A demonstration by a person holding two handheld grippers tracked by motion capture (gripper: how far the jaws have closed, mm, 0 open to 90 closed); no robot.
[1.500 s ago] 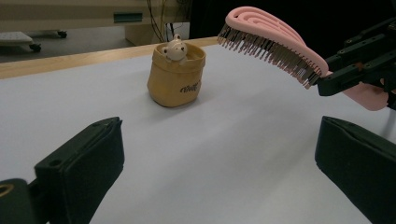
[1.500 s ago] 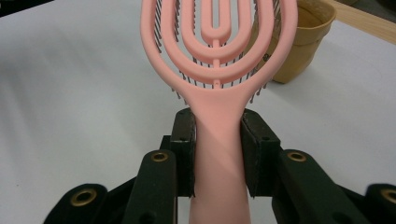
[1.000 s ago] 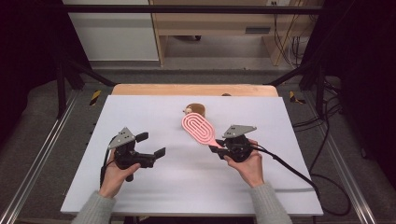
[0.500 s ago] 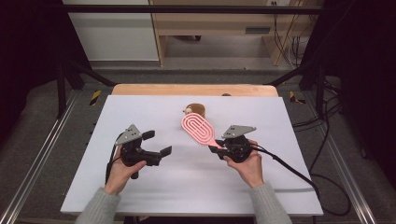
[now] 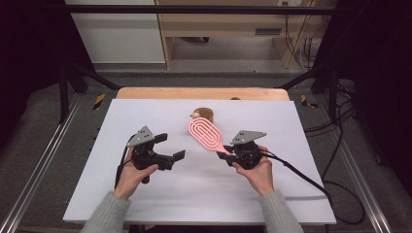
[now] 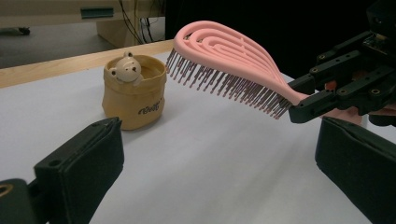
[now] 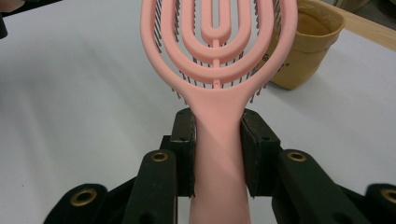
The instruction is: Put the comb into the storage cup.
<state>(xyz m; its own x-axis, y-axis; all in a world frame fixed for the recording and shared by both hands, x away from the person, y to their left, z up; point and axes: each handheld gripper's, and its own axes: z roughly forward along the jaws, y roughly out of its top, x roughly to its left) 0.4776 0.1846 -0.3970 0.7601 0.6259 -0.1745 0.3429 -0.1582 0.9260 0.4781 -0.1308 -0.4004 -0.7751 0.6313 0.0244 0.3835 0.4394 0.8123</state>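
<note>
Pink hairbrush (image 5: 205,134): handle clamped between jaws of right tool (image 5: 227,156), head raised off white surface (image 5: 291,145), bristles down, just beside tan bear pot (image 5: 204,114). Left tool (image 5: 170,148): jaws spread wide, holding nothing, facing brush

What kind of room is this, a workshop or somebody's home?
Likely a lab set up for recording: a white table in a metal frame, cables trailing over the floor, and a person's hand-held right gripper gripping a pink hairbrush.
</note>
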